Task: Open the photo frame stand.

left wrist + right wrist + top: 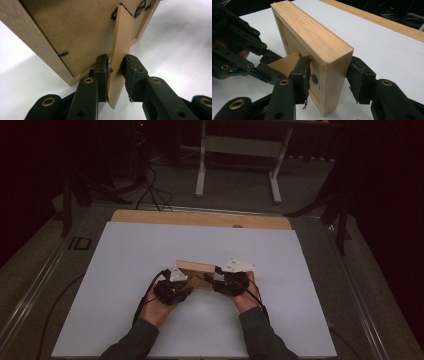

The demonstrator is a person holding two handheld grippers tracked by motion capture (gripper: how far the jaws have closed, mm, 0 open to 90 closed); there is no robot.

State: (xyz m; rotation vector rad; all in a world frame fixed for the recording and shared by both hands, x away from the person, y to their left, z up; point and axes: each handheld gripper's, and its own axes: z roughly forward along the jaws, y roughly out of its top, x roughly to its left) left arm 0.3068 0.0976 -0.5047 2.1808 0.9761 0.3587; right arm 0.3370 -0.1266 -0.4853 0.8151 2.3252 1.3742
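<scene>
Gripping the fibreboard easel leg [119,50], left gripper [115,71] risks snapping its hinge; right gripper [329,75] clamps the wooden photo frame [312,40] edge.

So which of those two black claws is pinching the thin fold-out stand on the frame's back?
The left gripper: its jaws clamp the thin stand. The right gripper grips the wooden frame across its thick edge.

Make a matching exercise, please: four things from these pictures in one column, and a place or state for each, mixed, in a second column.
1. frame
2. stand
3. left gripper
4. right gripper

A. jaws on either side of the frame's wooden edge
B. upright on the white table
C. thin board that swings out from the frame's back
D. jaws on either side of the stand

Pairs: 1-B, 2-C, 3-D, 4-A
</scene>
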